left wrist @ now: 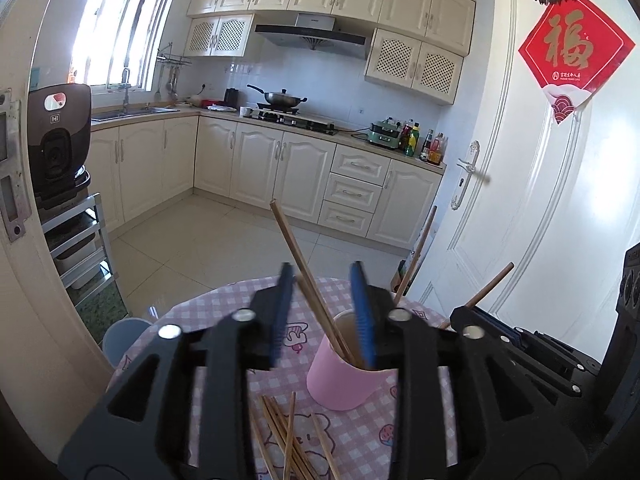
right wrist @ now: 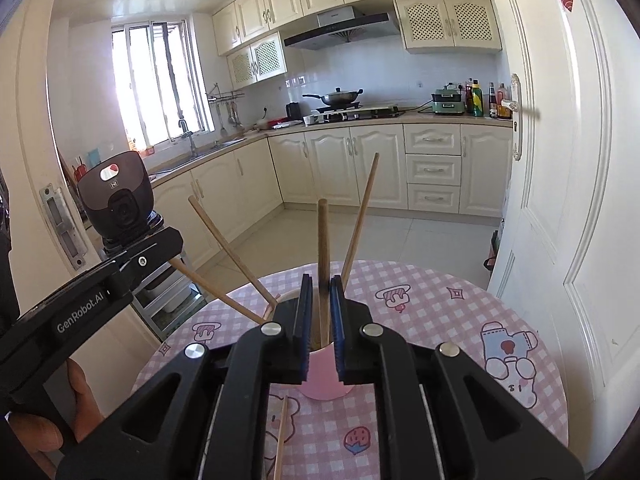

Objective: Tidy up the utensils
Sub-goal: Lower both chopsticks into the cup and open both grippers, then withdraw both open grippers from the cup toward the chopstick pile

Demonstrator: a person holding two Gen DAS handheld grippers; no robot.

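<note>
A pink cup (left wrist: 344,384) stands on the round table with the pink checked cloth (left wrist: 200,320). My left gripper (left wrist: 322,312) is open above the cup's rim. Two wooden chopsticks (left wrist: 298,258) lean in the cup between its blue pads, touching neither. Several loose chopsticks (left wrist: 286,440) lie on the cloth under it. My right gripper (right wrist: 321,320) hovers over the same cup (right wrist: 320,380), its pads barely apart around an upright chopstick (right wrist: 323,248) with a thin gap on the left side. Other chopsticks (right wrist: 362,216) fan out of the cup. One more chopstick (right wrist: 280,440) lies flat below.
The left tool's black housing (right wrist: 96,300) and the hand holding it (right wrist: 80,400) fill the left of the right wrist view. A white door (left wrist: 520,200) stands close on the right. A metal rack with a cooker (left wrist: 56,140) and a grey stool (left wrist: 124,332) sit left of the table.
</note>
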